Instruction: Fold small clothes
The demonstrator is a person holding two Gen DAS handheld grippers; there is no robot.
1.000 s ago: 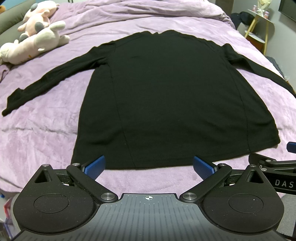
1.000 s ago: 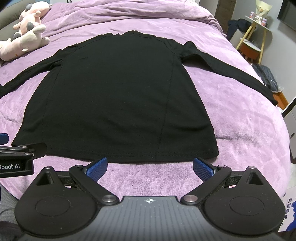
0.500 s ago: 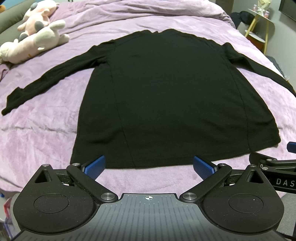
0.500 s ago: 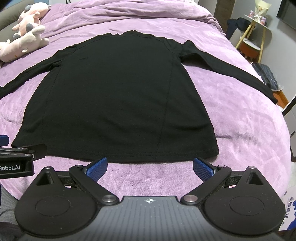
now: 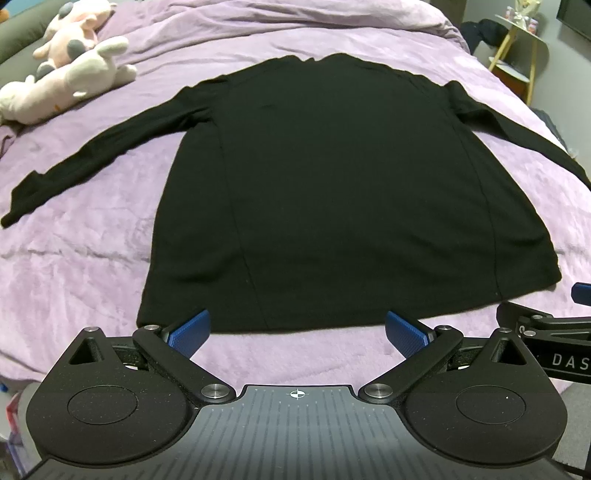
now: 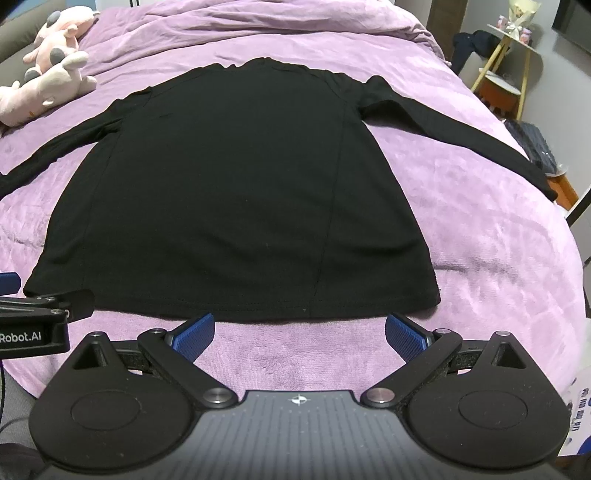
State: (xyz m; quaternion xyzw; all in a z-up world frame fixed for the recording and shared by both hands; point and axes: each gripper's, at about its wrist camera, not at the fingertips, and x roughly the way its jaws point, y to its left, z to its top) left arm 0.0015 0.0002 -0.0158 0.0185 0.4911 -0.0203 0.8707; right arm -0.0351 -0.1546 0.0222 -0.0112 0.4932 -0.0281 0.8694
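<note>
Plain black long-sleeved top [image 5: 332,192], lilac bedspread [image 5: 74,266], pink-and-white plush toys with grey patches [image 5: 70,70], blue-padded black claws [image 5: 297,334]

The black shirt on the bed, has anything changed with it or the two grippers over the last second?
Nothing visibly changed: the black shirt lies flat with sleeves spread, and the left gripper and right gripper hover open just short of its hem.

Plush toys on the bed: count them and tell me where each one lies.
2, both at the far left corner of the purple blanket, apart from the black shirt: a pink plush farthest back, and a white plush just in front of it. Others may lie out of view.
</note>
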